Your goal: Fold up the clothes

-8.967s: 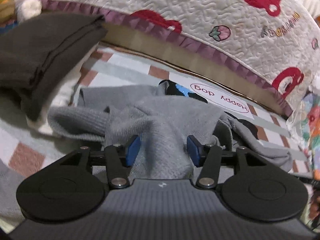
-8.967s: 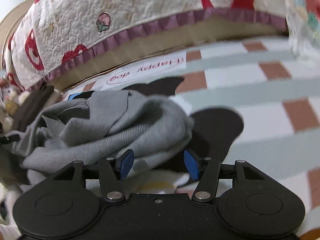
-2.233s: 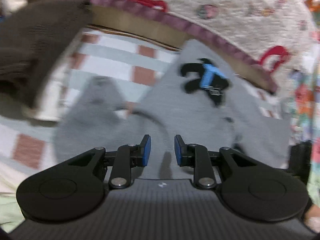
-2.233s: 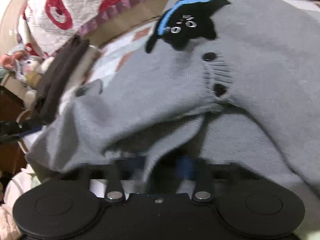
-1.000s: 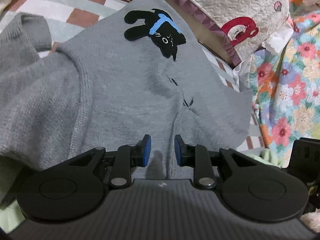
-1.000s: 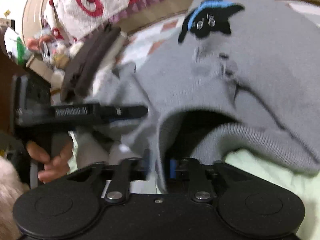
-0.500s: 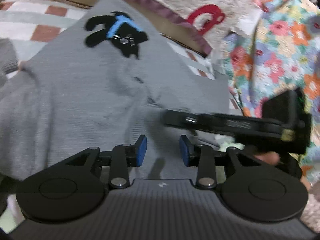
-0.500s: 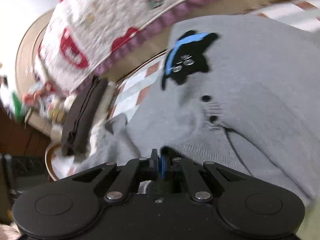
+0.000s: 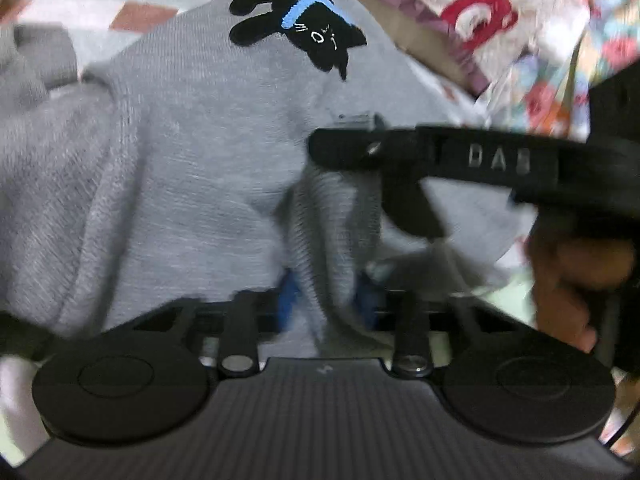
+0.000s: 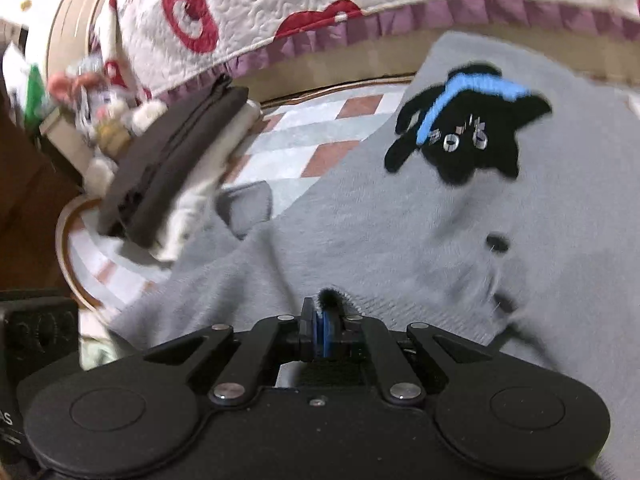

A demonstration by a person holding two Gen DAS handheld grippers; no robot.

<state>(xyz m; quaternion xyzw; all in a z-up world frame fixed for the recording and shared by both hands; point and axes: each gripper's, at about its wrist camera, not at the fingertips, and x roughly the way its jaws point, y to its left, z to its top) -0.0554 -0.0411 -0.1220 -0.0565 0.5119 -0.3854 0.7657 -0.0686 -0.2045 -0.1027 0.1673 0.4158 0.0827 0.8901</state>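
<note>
Left wrist view: grey sweater [image 9: 192,152] spread over a checked bed cover [image 9: 132,12] and filling most of the frame, its black cat patch [image 9: 316,36] with a blue band lying toward the far edge of the bed. Left hand-held gripper [image 9: 326,300] low in frame, jaws closing, a raised fold of the grey knit running up between its blue pads [image 9: 289,300]; motion blur hides whether the pads actually press the cloth. Right of the fold, the black body of the right hand-held gripper [image 9: 348,148] crosses the frame side-on, its tip at the top of the same fold, a person's hand [image 9: 572,276] wrapped round its grip at the right edge. Quilted white cover [image 9: 500,4] with red prints and a purple frill along the far edge; floral cloth [image 9: 560,80] at the far right corner. Right wrist view: right hand-held gripper [image 10: 322,330] clamped nearly together, a thin pinch of the sweater [image 10: 360,232] hem caught between the blue pads [image 10: 327,334], a dark tuft of knit poking out just past them. Sweater lies across the middle and right of the bed, cat patch [image 10: 464,136] toward the far right, two dark buttons [image 10: 497,243] below it. A stack of folded dark garments [image 10: 176,168] sits on pale cloth at the left edge of the bed, soft toys [image 10: 104,108] beyond it at the far left corner. Frilled quilt [image 10: 300,4] runs along the far edge.
</note>
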